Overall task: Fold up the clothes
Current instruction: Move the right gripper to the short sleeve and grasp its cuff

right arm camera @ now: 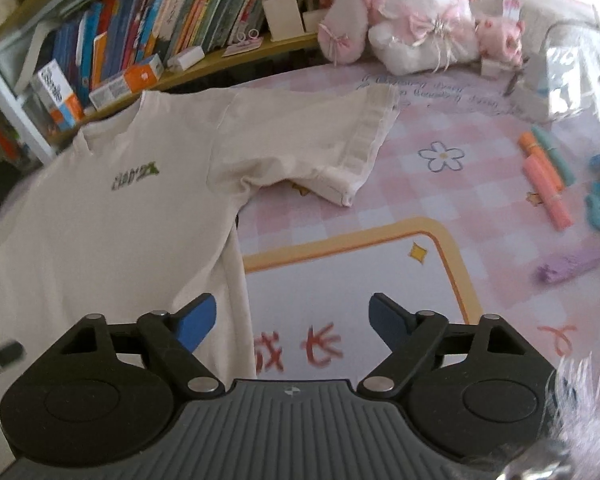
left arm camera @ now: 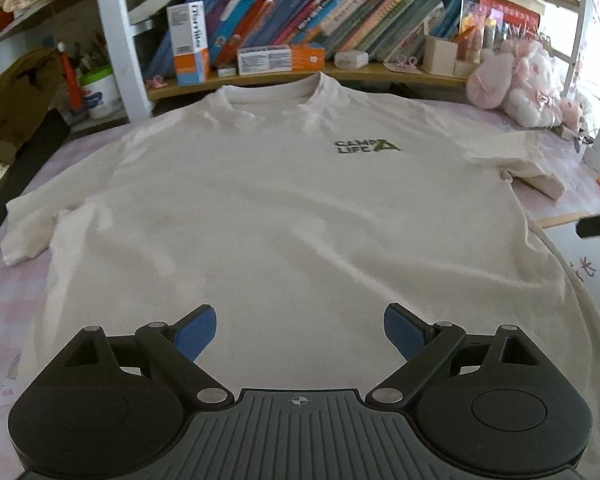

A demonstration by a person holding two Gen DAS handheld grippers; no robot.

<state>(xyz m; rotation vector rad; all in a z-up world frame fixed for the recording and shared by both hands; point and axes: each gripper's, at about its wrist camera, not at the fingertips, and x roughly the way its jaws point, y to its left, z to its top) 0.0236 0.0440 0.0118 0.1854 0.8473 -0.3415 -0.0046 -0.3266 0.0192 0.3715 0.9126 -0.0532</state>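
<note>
On the pink checked cloth [right arm camera: 440,200] a white tee [left arm camera: 280,208] lies flat, collar at twelve o'clock. Left gripper [left arm camera: 300,332] hangs wide open above its hem; right gripper [right arm camera: 292,324], open and empty, apparently straddles its side edge.

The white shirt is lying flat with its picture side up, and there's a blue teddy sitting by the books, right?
Not quite. The white shirt does lie flat, print up, but the plush toy by the books is pink and white, not blue, as the right wrist view shows.
</note>
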